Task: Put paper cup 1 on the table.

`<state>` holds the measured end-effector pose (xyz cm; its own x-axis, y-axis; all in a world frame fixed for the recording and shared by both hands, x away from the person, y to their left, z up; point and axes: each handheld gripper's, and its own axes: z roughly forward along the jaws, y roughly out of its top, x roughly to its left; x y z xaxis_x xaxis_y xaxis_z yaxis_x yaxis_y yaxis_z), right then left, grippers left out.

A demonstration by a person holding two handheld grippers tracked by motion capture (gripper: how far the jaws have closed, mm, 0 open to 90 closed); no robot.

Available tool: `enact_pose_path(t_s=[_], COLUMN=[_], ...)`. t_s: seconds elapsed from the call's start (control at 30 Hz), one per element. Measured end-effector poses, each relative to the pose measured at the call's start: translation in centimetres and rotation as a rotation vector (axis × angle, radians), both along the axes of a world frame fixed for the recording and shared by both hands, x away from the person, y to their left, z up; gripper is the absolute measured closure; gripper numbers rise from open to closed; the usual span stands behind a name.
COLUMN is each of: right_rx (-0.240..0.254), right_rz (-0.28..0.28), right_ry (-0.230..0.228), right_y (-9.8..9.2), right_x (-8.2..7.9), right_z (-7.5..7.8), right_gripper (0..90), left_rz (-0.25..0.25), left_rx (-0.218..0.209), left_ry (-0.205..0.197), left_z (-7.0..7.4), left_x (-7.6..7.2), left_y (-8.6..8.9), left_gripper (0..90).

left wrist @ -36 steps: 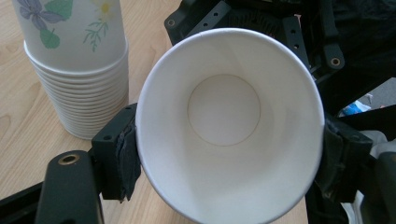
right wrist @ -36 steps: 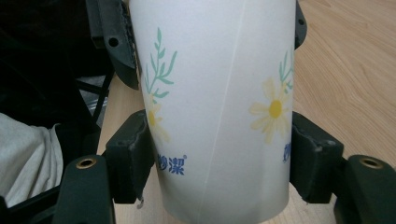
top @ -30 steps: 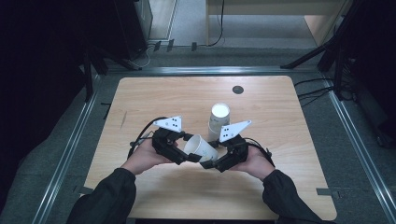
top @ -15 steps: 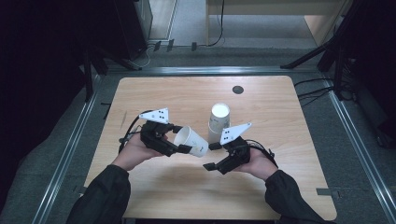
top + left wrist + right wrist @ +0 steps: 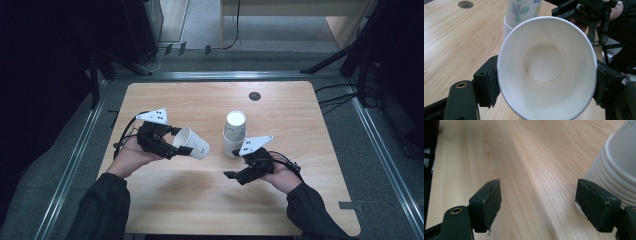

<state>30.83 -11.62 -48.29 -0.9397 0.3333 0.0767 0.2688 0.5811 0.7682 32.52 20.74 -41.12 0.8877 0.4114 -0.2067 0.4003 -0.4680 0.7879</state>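
A single white paper cup (image 5: pixel 197 146) lies on its side above the wooden table (image 5: pixel 190 100), and my left gripper (image 5: pixel 181 145) is shut on it near the rim. In the left gripper view the cup's open mouth (image 5: pixel 544 65) faces the camera, squeezed between both pads. An upside-down stack of white cups (image 5: pixel 234 132) with a flower print stands at the table's middle. My right gripper (image 5: pixel 235 175) hovers just in front of that stack. Its jaws (image 5: pixel 539 202) have just been opening and hold nothing, with the stack (image 5: pixel 616 170) close beside the right pad.
A small dark round hole (image 5: pixel 255 96) sits in the tabletop behind the stack. Metal rails run along the floor on both sides of the table, and dark stands and cables lie at the back and right.
My left gripper has carried the single cup to the left and slightly up, away from the right gripper and the stack. The right gripper's jaws have spread wider and it has stayed put.
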Motion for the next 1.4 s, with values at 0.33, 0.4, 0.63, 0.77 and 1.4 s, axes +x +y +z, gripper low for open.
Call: enact_pose_path(t_s=[0.33, 0.4, 0.63, 0.77, 1.4], right_rx=[0.007, 0.006, -0.002, -0.015, -0.035], right_rz=[-0.018, -0.021, -0.035, -0.046, -0.067], right_ry=[-0.02, -0.023, -0.014, -0.01, -0.014], right_y=[-0.8, -0.8, -0.9, -1.1, -1.2], right_x=[0.2, 0.2, 0.4, 0.7, 1.0], right_z=[0.1, 0.0, -0.1, -0.4, -0.6], right_gripper=[21.6, 21.7, 21.5, 21.5, 21.5], left_rz=[0.068, 0.081, 0.111, 0.136, 0.264], left_rx=[0.093, 0.111, 0.133, 0.168, 0.325], left_ry=[0.016, 0.022, 0.033, 0.035, 0.078], left_z=[-0.3, -0.5, -1.0, -1.3, -3.1], left_x=[0.9, 1.0, 1.6, 1.9, 3.5], left_y=[2.0, 2.4, 3.8, 4.4, 7.1], left_gripper=[22.7, 22.7, 22.8, 22.7, 22.7])
